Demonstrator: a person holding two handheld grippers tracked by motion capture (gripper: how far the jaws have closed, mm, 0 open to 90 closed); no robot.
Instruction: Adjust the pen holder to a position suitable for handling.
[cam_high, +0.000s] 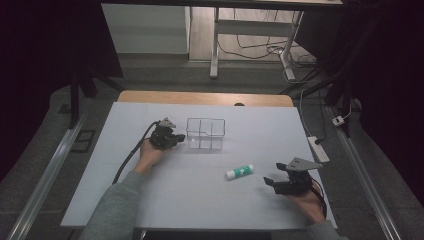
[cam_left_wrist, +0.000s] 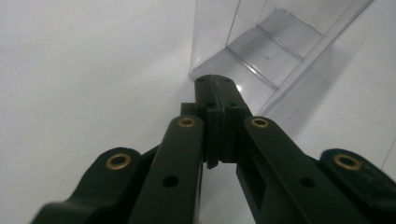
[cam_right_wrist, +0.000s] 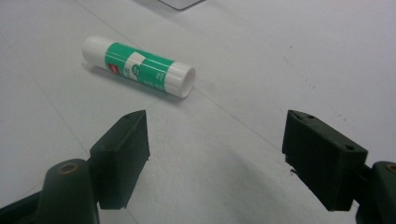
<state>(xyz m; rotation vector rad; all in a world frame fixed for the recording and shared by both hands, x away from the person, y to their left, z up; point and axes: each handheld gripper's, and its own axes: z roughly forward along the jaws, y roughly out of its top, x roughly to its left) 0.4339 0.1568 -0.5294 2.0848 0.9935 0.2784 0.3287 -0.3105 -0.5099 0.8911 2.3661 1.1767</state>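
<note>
- At the lower right of the high view, the right gripper (cam_high: 272, 182) rests low over the white surface (cam_high: 200, 200), held by a hand that comes in from the bottom edge.
- Its fingers (cam_right_wrist: 122, 154) stand wide apart with nothing between them, as the right gripper view shows.
- Ahead of them, in the upper left of that view, the green and white glue stick (cam_right_wrist: 138, 66) lies on its side on the surface, clear of both fingers.
- Seen from above, the glue stick (cam_high: 239, 171) lies just right of centre, near the right gripper and to its left, not touching it.
- Left of centre in the high view, the left gripper (cam_high: 175, 139) sits just beside the left wall of a clear plastic organiser (cam_high: 205, 134).
- Its fingers (cam_left_wrist: 219, 105) are pressed together on nothing, with their tips at the near corner of the clear plastic organiser (cam_left_wrist: 261, 51); whether they touch it cannot be told.
- Glue stick and organiser lie well apart.
</note>
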